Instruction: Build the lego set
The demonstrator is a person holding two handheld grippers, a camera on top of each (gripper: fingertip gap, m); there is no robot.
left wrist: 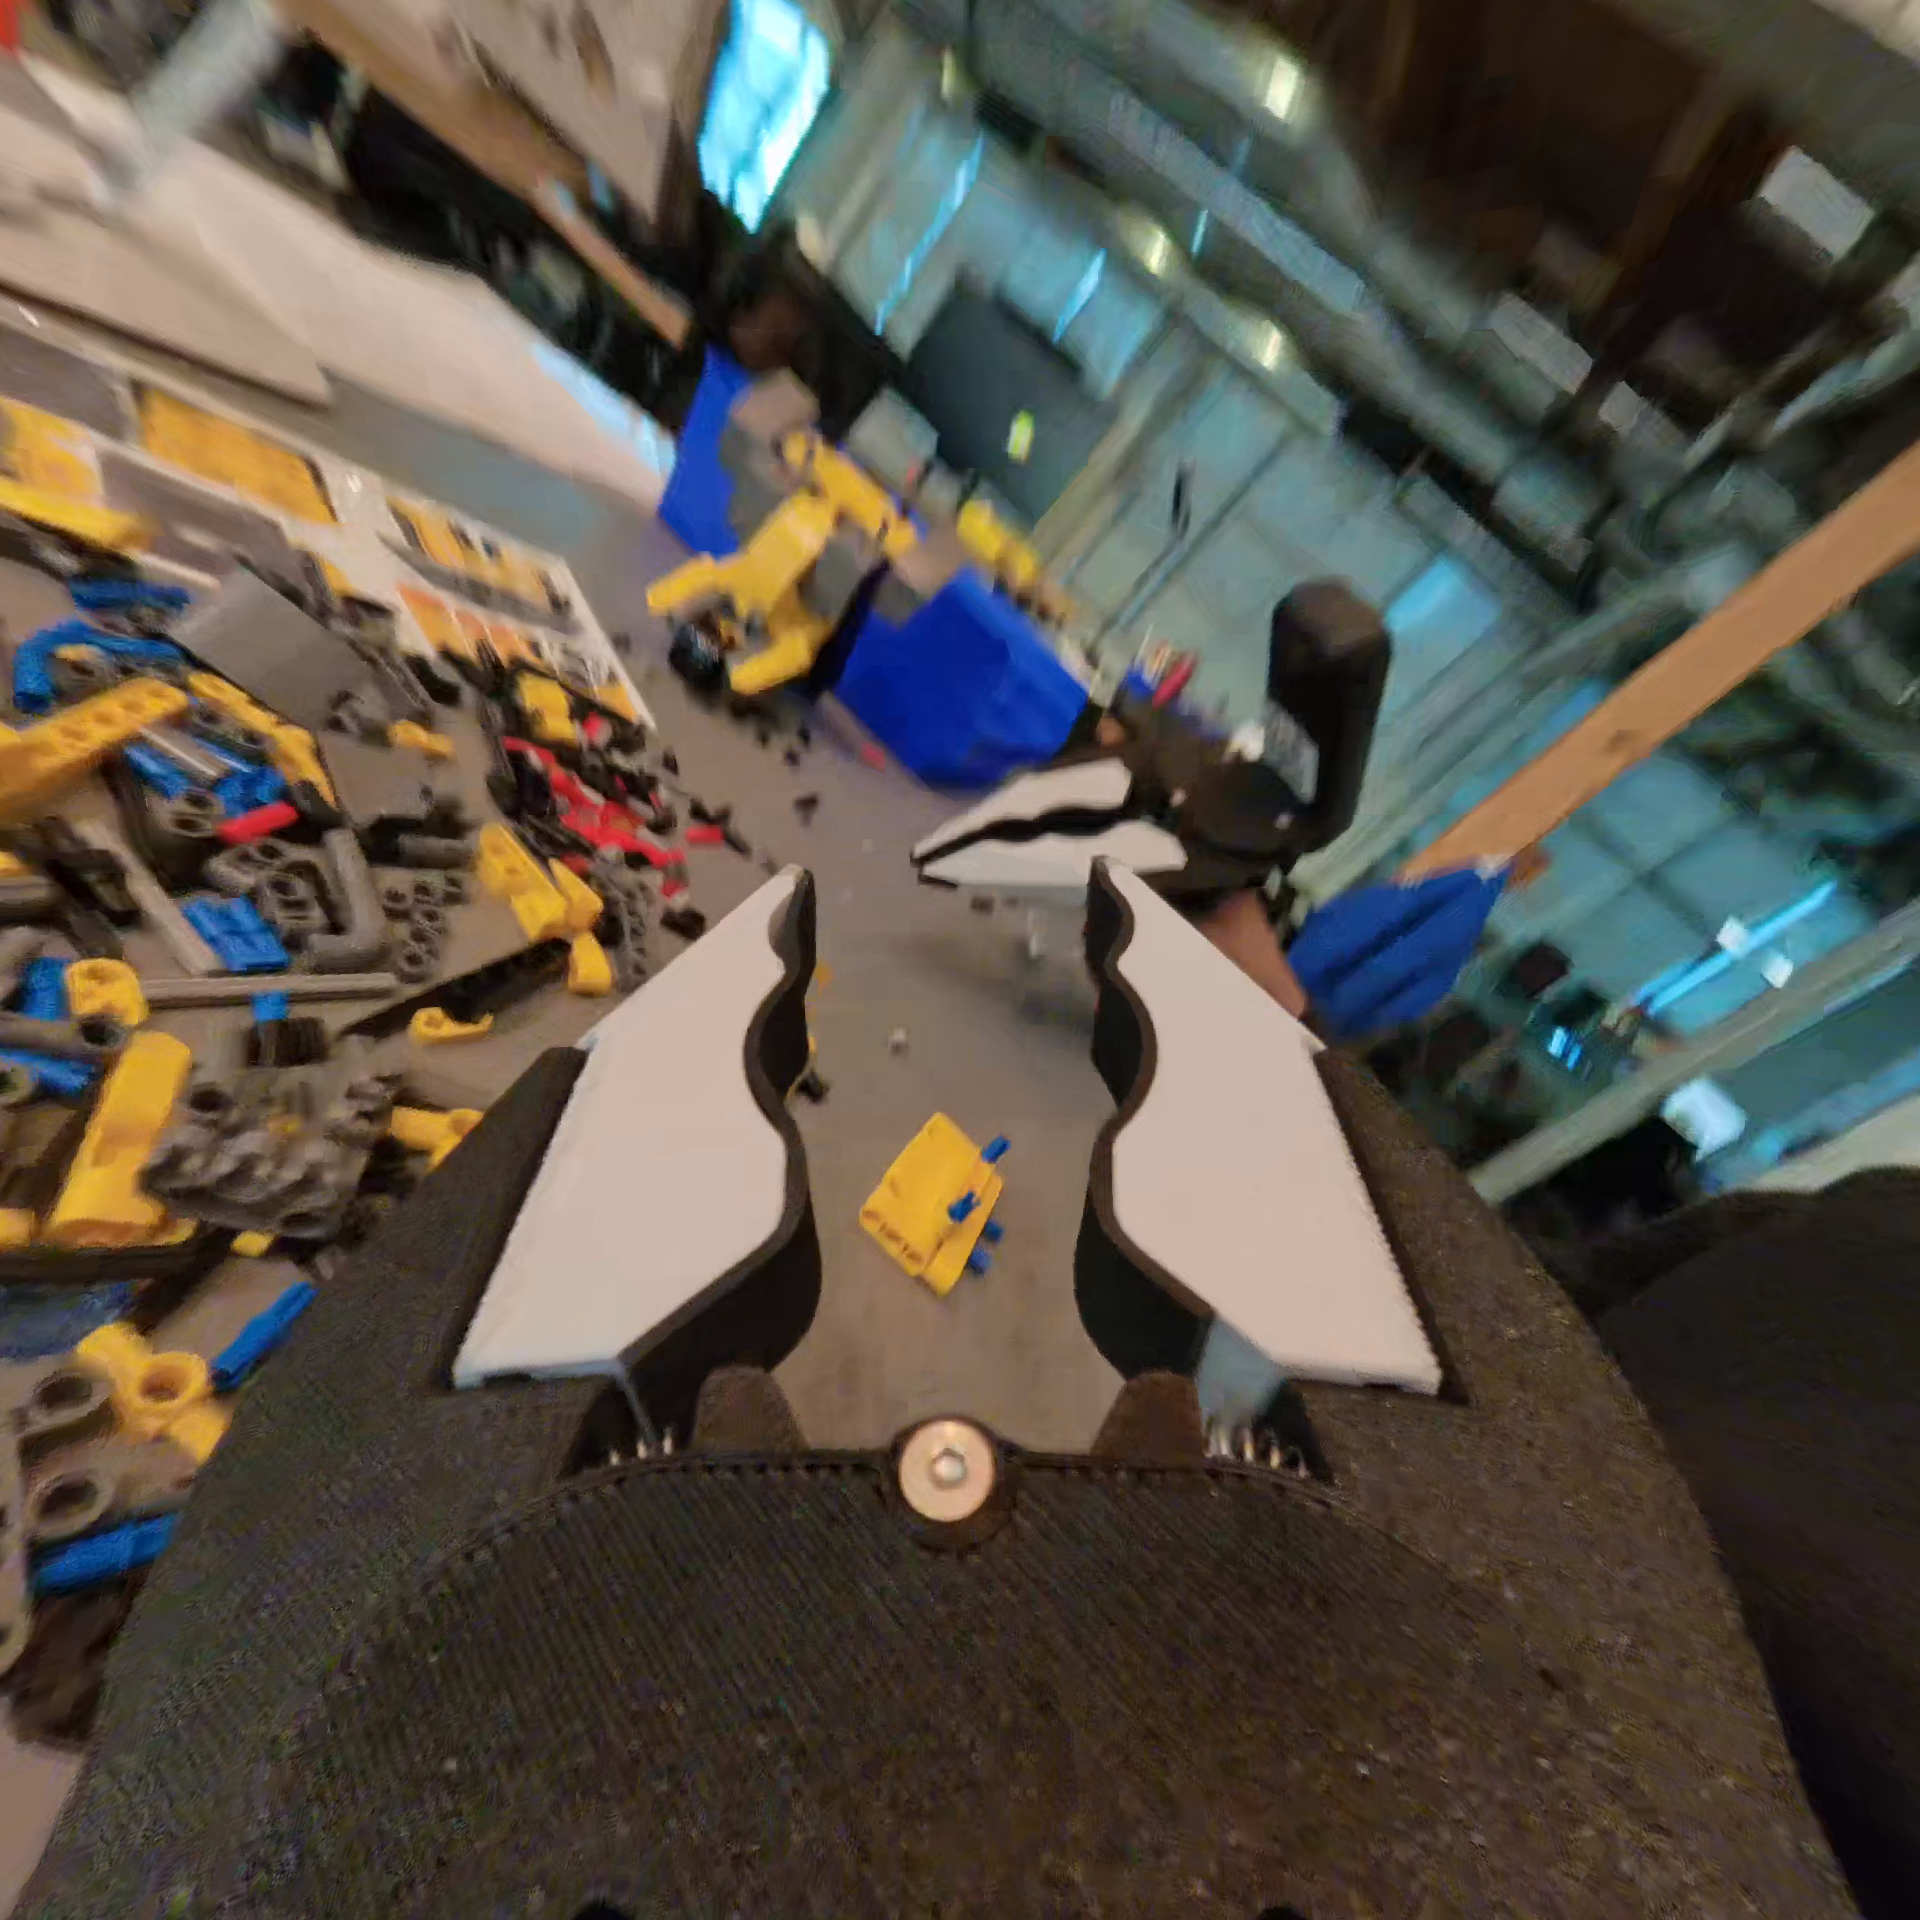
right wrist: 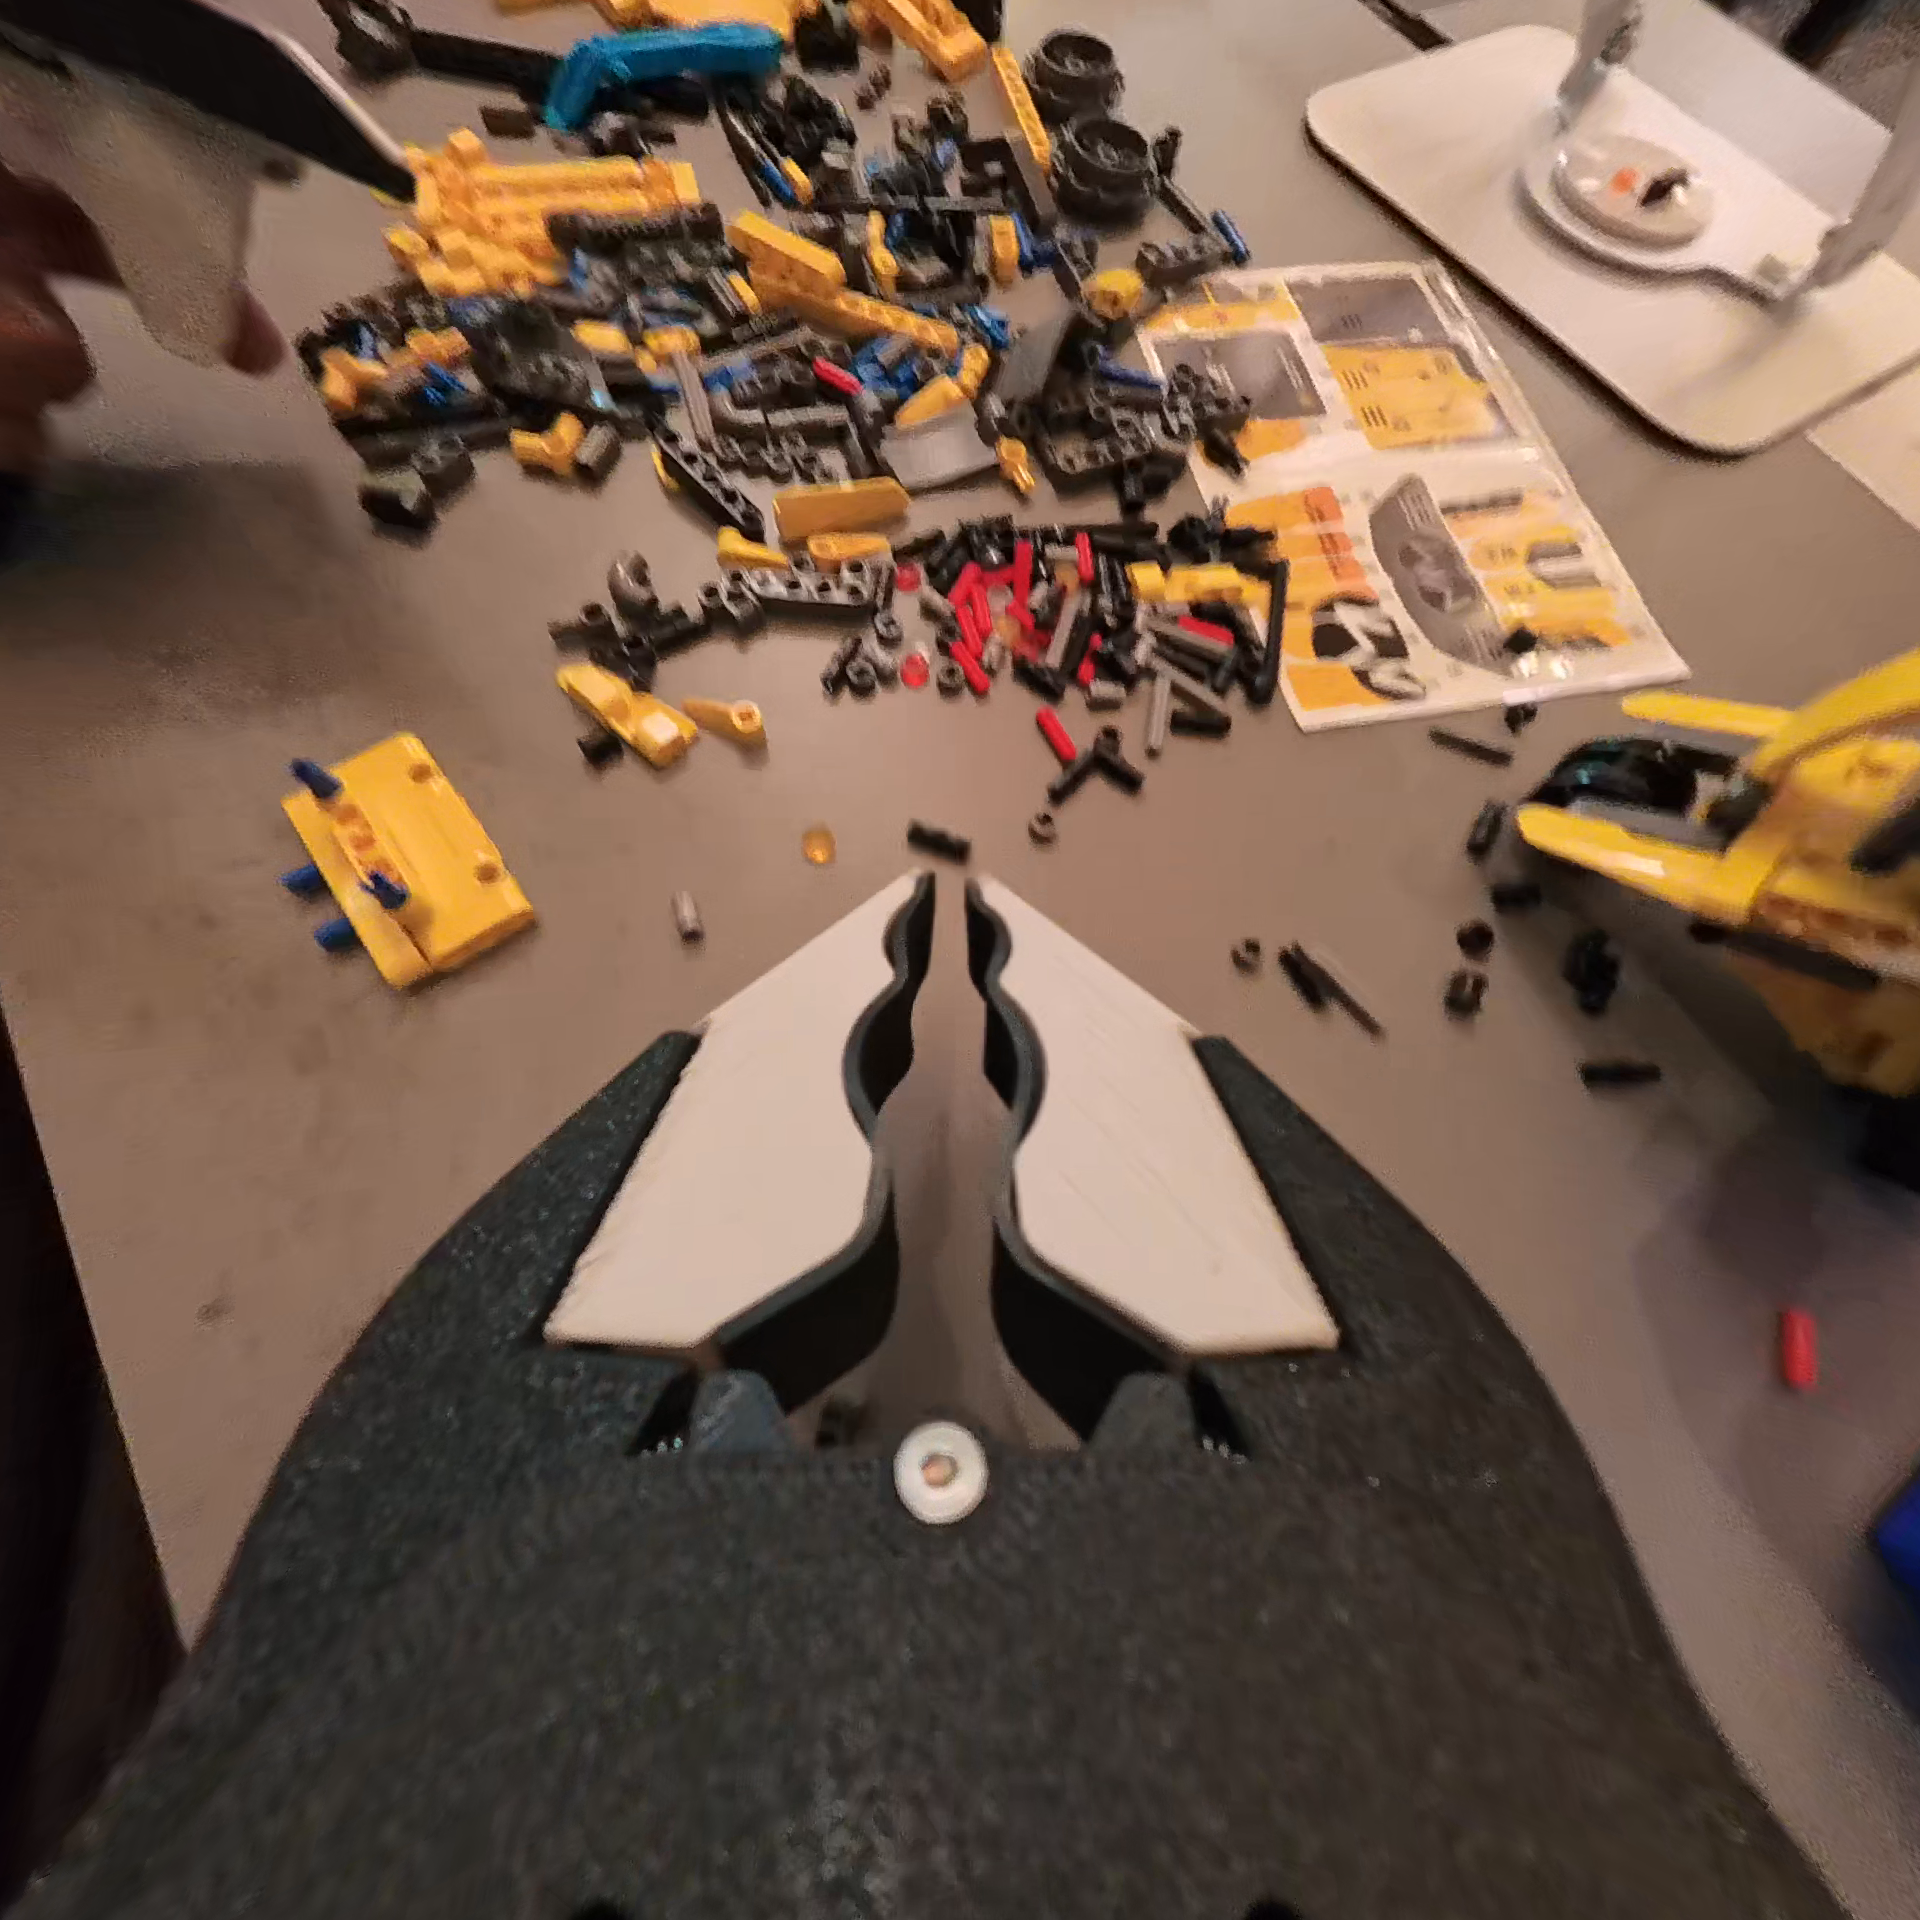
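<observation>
My left gripper (left wrist: 951, 873) is open and hovers over a grey table (left wrist: 935, 1382). A yellow panel piece with blue pins (left wrist: 935, 1205) lies on the table below its spread fingers, untouched. The same piece shows in the right wrist view (right wrist: 416, 852), left of my right gripper (right wrist: 948, 881). My right gripper is nearly closed, with only a thin slit between the tips and the table showing through it. A small black pin (right wrist: 938, 840) lies on the table just beyond its tips. A big pile of yellow, black, blue and red parts (right wrist: 779, 312) lies farther off.
A partly built yellow model (right wrist: 1787, 862) stands at the right. A sticker sheet (right wrist: 1403, 488) and a white stand base (right wrist: 1610, 239) lie behind it. Blue bins (left wrist: 935, 675) stand at the table's far side. Loose small pins (right wrist: 1340, 977) lie scattered near my right gripper. The right tips stand about 5 centimetres off the small black pin (right wrist: 938, 840).
</observation>
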